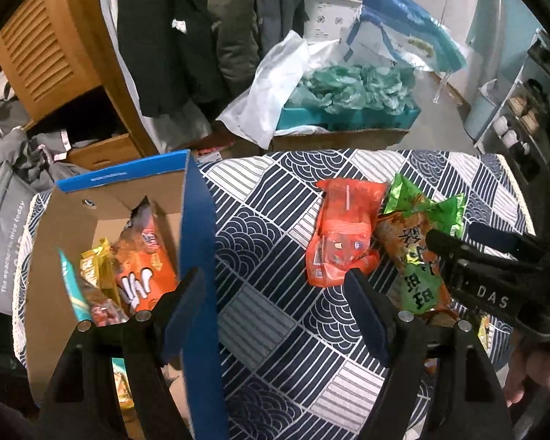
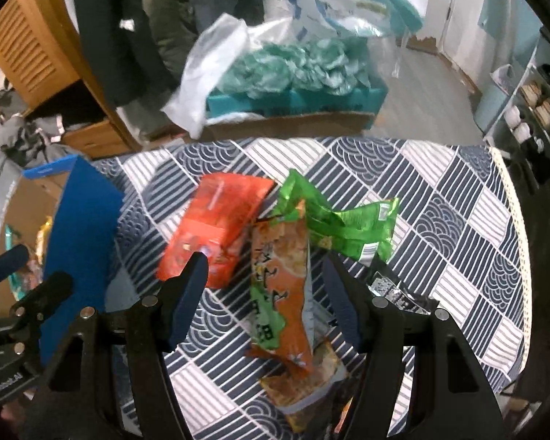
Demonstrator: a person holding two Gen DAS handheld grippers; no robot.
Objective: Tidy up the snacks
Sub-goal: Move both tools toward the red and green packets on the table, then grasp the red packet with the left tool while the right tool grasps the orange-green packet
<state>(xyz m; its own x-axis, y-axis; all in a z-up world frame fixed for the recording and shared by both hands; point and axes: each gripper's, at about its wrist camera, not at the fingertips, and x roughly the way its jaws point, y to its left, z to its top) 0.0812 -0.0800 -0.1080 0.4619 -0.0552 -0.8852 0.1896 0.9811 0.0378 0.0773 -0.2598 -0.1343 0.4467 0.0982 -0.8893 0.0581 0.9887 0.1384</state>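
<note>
**Kid:** What are the two grabbers doing?

**Helper:** The right gripper (image 2: 264, 282) hangs over the snacks with its jaws apart. Nothing is in it. The long orange and green packet (image 2: 280, 278) lies right under the gap between the fingers, flat on the cloth.

**Kid:** And the other one?

**Helper:** The left gripper (image 1: 275, 293) is let go too, and empty. One finger sits over the blue wall of the box (image 1: 198, 256). The other finger is close to the low end of the red bag (image 1: 343, 234).

**Kid:** Where are the snacks?

**Helper:** Some are already in the box: an orange bag (image 1: 146, 275), a yellow one (image 1: 97, 260) and a teal one (image 1: 69, 286). The rest lie in a little heap on the table (image 2: 458, 220) with the blue and white cloth. The red bag is beside the long packet, and a shiny green bag (image 2: 352, 227) lies just behind it. More packets poke out under the long one, but I cannot tell what they are.

**Kid:** So what step is this?

**Helper:** I think it is the reach for the next snack. Part of the job looks done, part is left.

**Kid:** What comes next?

**Helper:** I guess the right one needs to go lower, so its fingers sit on both sides of the long packet, then squeeze. It should pinch only that one, because the packets overlap. Then it has to lift over the blue wall and drop it in.
</note>
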